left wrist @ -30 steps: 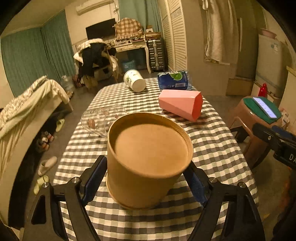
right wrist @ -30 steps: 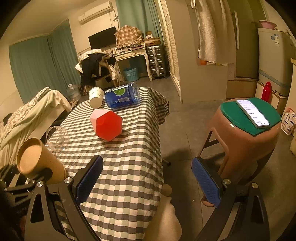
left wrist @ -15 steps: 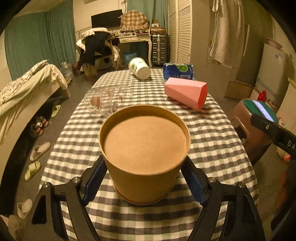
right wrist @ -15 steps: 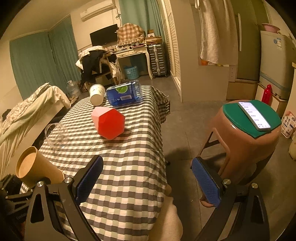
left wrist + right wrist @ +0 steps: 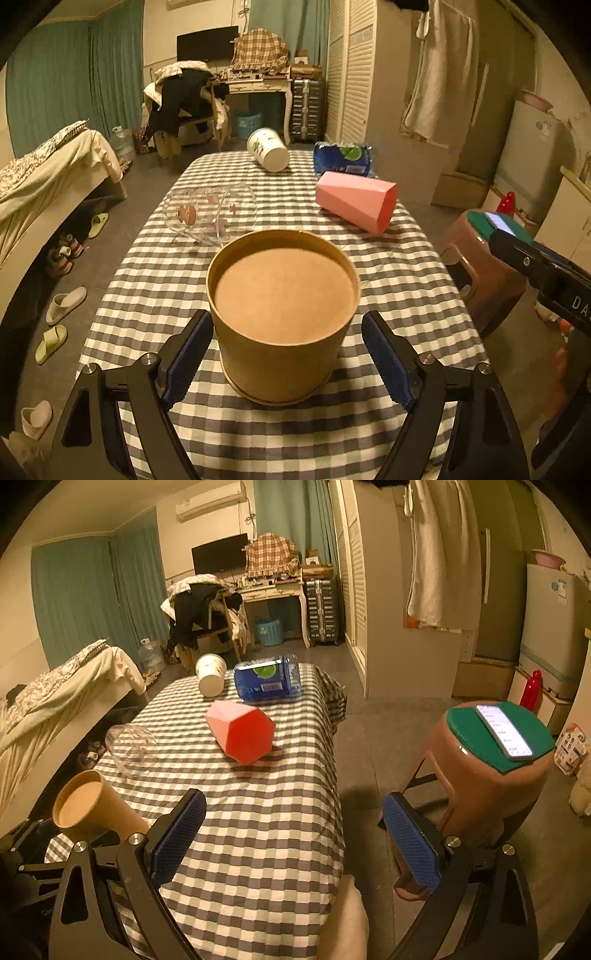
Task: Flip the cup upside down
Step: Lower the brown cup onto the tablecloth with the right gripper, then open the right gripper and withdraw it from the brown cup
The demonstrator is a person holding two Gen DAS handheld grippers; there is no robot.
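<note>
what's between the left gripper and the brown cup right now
Nothing visible. The brown cup stands bottom up on the checked table, between the open fingers of the left gripper, with a gap at each pad. The glass cup and pink cup lie farther back.

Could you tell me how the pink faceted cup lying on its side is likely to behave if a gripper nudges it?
The pink faceted cup rests on a flat facet, so it will probably slide or rock rather than roll freely. It tapers, so any roll would likely curve. It looks like rigid plastic, probably light, and the checked tablecloth may bunch under it.
</note>
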